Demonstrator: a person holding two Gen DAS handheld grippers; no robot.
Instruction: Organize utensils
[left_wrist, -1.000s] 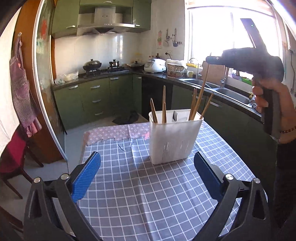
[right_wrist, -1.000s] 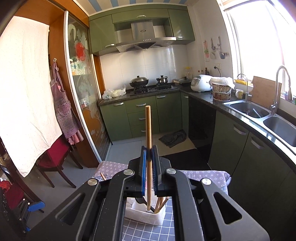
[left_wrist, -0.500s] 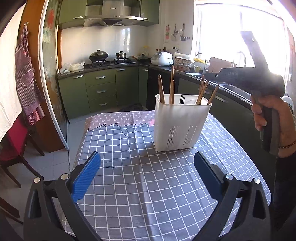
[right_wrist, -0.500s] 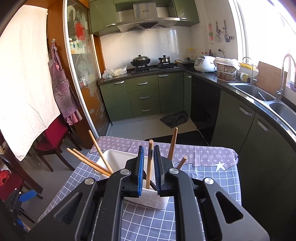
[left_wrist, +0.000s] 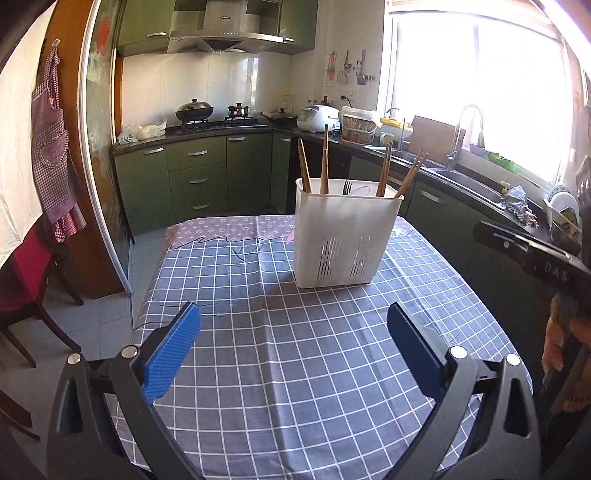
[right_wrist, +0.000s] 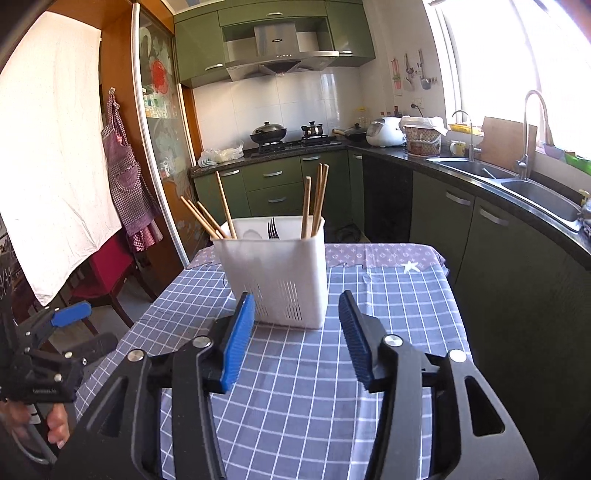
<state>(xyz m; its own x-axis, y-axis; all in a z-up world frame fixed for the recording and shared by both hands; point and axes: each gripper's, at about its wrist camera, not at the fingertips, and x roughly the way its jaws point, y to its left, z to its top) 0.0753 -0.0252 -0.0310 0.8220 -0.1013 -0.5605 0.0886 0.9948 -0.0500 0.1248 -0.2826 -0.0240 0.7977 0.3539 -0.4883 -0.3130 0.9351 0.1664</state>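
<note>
1. Chopstick delivery looks finished: a second ago your right claw (right_wrist: 297, 339) was clamped on a wooden chopstick above the holder; now its blue pads stand apart, holding nothing.
2. Your right claw has also pulled back and sits low over the surface (right_wrist: 306, 398), with the white utensil holder (right_wrist: 275, 271) just ahead of it, not touching.
3. Your left claw (left_wrist: 293, 349) is spread wide and empty, as before; the holder (left_wrist: 345, 232) stands well ahead of it, slightly to its right.
4. Wooden chopsticks (right_wrist: 314, 201) now all lean inside the holder, in loose groups at either end, with a dark metal fork (right_wrist: 272, 228) between them.
5. No loose utensil shows on the cloth, so the sorting is probably at or near its end.
6. Holder: tall, rectangular, white plastic, smooth walls with slotted vents near the base.
7. Surface covering: soft grey-blue cloth with a white grid, slightly wrinkled.
8. Claw pads: ribbed blue rubber on black plastic arms.
</note>
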